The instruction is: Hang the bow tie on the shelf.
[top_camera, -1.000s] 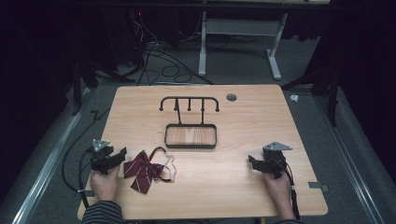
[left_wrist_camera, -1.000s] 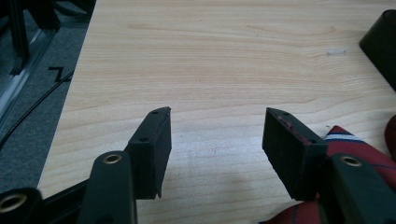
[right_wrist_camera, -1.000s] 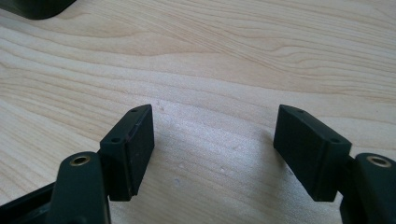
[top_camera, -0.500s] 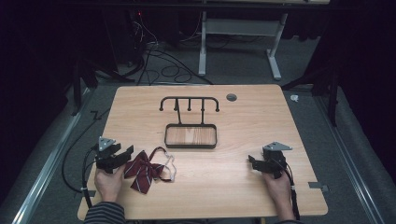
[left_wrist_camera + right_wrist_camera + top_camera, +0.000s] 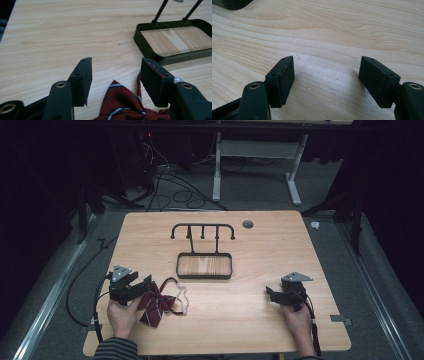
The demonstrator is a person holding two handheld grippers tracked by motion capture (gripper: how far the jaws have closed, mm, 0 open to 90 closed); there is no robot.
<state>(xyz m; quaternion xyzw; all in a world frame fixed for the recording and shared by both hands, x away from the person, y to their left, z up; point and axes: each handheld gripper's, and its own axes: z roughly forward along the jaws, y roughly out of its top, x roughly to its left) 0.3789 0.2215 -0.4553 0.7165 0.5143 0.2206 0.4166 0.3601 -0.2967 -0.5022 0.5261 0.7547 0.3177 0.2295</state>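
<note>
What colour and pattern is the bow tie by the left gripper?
The bow tie is dark red with thin navy-and-white diagonal stripes; clearest in the left gripper view.

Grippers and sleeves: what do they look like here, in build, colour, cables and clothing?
Both the left gripper and right gripper are black, each topped by a grey three-cornered plate and trailing a black cable. Their blocky jaws hang on arms with brass-ringed holes. A striped sleeve covers the left forearm.

Your left hand (image 5: 121,312) grips the left hand-held gripper (image 5: 145,286) low at the near left, jaws spread wide and pointing right and slightly away from you. Your right hand (image 5: 296,319) holds the right hand-held gripper (image 5: 270,293) at the near right, jaws also parted wide, aimed leftward. Both forearms come in from the bottom edge, well apart, with cables trailing back from each gripper.
</note>
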